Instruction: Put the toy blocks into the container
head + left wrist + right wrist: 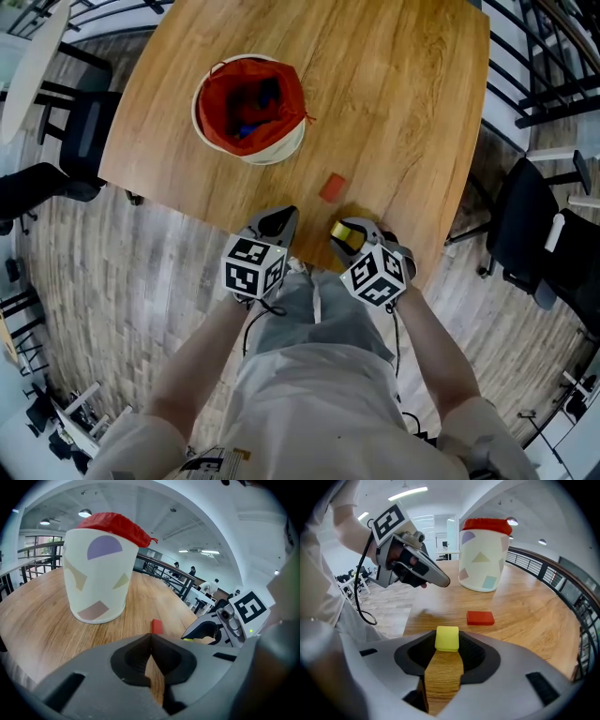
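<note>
Gripping the yellow block [447, 638] at the bench [403, 94] edge with the right gripper [347, 232], we are finishing a pick-up; the left gripper [279, 220] is closed, empty. The next move likely calls for carrying it over the container [248, 108].

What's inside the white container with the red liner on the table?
Seen from the head view, the container holds a red fabric liner and a blue piece near its bottom. The liner's folds and shadow cover the rest, so other blocks cannot be counted.
</note>
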Demonstrator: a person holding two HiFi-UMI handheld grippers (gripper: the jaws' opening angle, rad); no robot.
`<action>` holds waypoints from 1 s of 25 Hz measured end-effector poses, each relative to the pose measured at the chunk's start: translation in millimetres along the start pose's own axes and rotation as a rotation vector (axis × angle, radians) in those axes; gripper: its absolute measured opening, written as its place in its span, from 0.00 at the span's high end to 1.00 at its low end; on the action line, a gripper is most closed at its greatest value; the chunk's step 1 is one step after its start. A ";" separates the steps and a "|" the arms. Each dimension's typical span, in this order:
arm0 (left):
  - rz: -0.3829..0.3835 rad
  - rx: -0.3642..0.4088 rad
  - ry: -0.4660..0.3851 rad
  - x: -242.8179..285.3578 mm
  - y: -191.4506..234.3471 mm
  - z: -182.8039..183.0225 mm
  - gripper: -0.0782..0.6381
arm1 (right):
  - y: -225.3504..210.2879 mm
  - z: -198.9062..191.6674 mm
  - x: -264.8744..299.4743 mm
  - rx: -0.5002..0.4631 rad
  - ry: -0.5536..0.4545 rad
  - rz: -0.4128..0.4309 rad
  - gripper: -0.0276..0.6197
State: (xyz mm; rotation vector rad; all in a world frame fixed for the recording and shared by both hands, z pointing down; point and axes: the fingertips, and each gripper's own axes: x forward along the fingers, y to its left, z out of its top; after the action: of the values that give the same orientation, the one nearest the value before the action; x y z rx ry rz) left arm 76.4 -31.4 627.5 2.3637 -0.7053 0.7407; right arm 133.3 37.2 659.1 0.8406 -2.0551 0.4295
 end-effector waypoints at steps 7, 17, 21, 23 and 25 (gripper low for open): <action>0.002 -0.021 -0.065 -22.9 -8.0 18.0 0.87 | -10.9 39.5 -30.3 -0.014 -0.110 -0.057 0.73; 0.020 0.002 -0.228 -83.5 -21.4 78.6 0.87 | -13.2 125.8 -95.7 -0.140 -0.307 -0.146 0.73; 0.037 0.007 -0.301 -111.0 -20.5 104.5 0.87 | -9.5 162.1 -118.6 -0.203 -0.383 -0.178 0.73; 0.047 0.007 -0.338 -123.3 -22.0 114.4 0.87 | -6.2 175.8 -128.7 -0.221 -0.420 -0.183 0.73; 0.058 0.011 -0.374 -135.4 -23.0 123.6 0.87 | -3.1 189.0 -137.1 -0.244 -0.455 -0.185 0.73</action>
State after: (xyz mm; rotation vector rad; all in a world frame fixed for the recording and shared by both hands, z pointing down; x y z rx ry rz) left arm 36.6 -52.1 448.3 2.5293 -0.9280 0.3243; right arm 81.3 -16.8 438.0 1.0345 -2.3498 -0.1291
